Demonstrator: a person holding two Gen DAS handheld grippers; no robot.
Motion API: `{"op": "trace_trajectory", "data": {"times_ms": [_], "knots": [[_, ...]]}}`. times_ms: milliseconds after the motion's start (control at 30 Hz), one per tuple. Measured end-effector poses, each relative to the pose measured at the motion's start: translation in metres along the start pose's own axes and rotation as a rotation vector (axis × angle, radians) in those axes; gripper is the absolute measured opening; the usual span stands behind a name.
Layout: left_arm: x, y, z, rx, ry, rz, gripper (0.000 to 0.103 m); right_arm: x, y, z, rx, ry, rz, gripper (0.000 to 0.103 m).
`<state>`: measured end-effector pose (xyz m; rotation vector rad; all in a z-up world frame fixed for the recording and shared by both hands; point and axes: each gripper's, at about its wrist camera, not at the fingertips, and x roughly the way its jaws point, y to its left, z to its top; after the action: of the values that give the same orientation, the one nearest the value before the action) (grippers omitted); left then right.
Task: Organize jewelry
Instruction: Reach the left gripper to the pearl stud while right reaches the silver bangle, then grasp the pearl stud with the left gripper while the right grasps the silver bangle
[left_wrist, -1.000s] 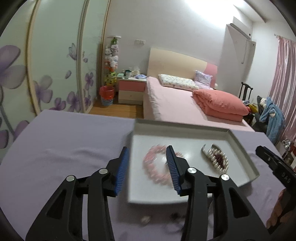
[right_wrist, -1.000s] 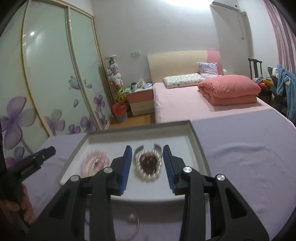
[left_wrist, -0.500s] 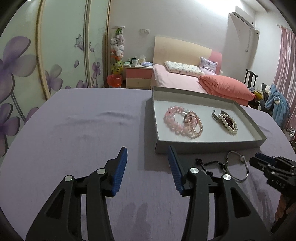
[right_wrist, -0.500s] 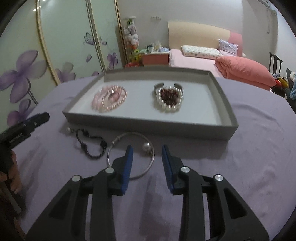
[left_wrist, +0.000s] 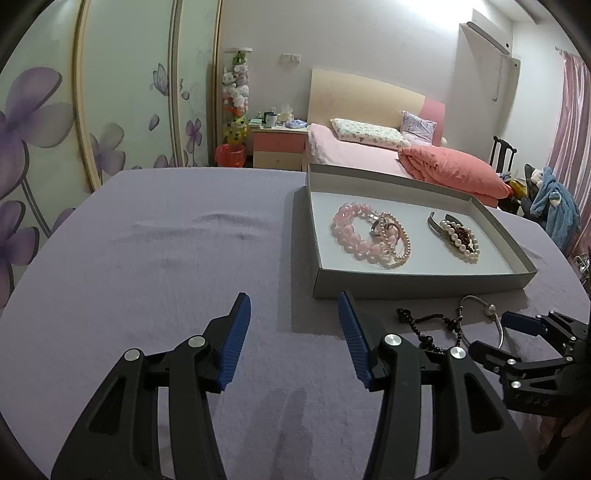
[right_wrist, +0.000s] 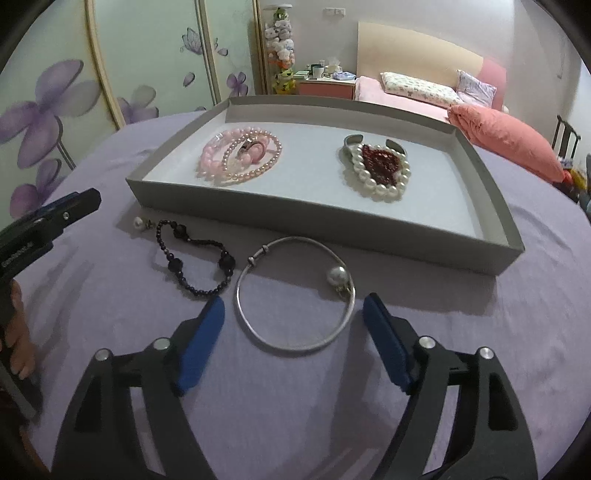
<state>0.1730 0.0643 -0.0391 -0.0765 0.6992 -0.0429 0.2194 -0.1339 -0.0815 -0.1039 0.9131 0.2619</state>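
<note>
A grey tray (right_wrist: 314, 225) on the purple tablecloth holds a pink bead bracelet (right_wrist: 212, 162) with a pearl strand and ring, and a white pearl bracelet with dark red beads (right_wrist: 380, 173). On the cloth in front of the tray lie a silver bangle with a pearl (right_wrist: 338, 275), a dark bead bracelet (right_wrist: 226, 261) and a small pearl earring (right_wrist: 137, 222). My right gripper (right_wrist: 293, 301) hangs low over the bangle, its jaws opening and straddling the ring without touching it. My left gripper (left_wrist: 293, 299) is left of the tray's near corner, its jaws opening with nothing between them.
The purple tablecloth (left_wrist: 147, 258) stretches bare to the left of the tray. Behind the table are a pink bed (left_wrist: 369, 155), a bedside cabinet and sliding wardrobe doors with flower prints. A hand (right_wrist: 18, 332) holds the left gripper at the right wrist view's left edge.
Both grippers drew back from over the tray and sank toward the cloth in front of it. The right gripper's jaws spread wide around the bangle. The left jaws widened a little.
</note>
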Motion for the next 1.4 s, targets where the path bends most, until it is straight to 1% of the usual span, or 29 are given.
{"op": "trace_trajectory", "data": {"times_ms": [33,133,167,233,300,467,567,667,733,867,967,1000,1033,1133,1400], "knots": [[0.000,0.000,0.000,0.000,0.002,0.000,0.051,0.003,0.003,0.002,-0.013,0.005,-0.018,0.077],[0.001,0.001,-0.001,-0.001,0.006,-0.004,0.051,0.007,0.002,0.008,-0.014,0.006,-0.022,0.077],[0.001,0.001,-0.001,0.000,0.006,-0.005,0.051,0.008,0.001,0.009,-0.013,0.005,-0.024,0.075],[0.002,0.001,-0.002,0.006,0.009,-0.008,0.051,0.009,-0.002,0.011,-0.011,0.000,-0.022,0.068],[0.002,-0.001,-0.002,0.018,0.015,-0.013,0.051,0.008,-0.006,0.010,-0.008,-0.001,-0.023,0.068],[0.003,-0.014,-0.006,0.080,0.034,-0.030,0.051,0.003,-0.025,0.004,0.040,-0.003,-0.053,0.068],[0.005,-0.028,-0.009,0.145,0.055,-0.041,0.051,0.001,-0.036,0.002,0.069,-0.005,-0.063,0.068],[0.008,-0.039,-0.009,0.183,0.071,-0.034,0.051,0.000,-0.040,0.001,0.068,-0.005,-0.067,0.068],[0.015,-0.046,-0.008,0.196,0.094,-0.017,0.051,0.001,-0.040,0.001,0.064,-0.004,-0.070,0.068],[0.031,-0.050,-0.004,0.179,0.147,-0.003,0.049,0.001,-0.042,0.000,0.067,-0.004,-0.065,0.069],[0.042,-0.052,-0.003,0.167,0.179,0.009,0.042,0.001,-0.041,0.000,0.067,-0.004,-0.065,0.069],[0.044,-0.052,-0.003,0.163,0.188,0.014,0.037,0.001,-0.041,0.000,0.067,-0.004,-0.065,0.069],[0.045,-0.051,-0.003,0.156,0.194,0.017,0.036,0.001,-0.042,0.000,0.067,-0.004,-0.065,0.069],[0.047,-0.051,-0.002,0.145,0.192,0.025,0.029,0.001,-0.041,0.000,0.067,-0.004,-0.065,0.069],[0.048,-0.053,-0.002,0.153,0.192,0.033,0.030,0.002,-0.040,0.000,0.061,-0.001,-0.065,0.071]]}}
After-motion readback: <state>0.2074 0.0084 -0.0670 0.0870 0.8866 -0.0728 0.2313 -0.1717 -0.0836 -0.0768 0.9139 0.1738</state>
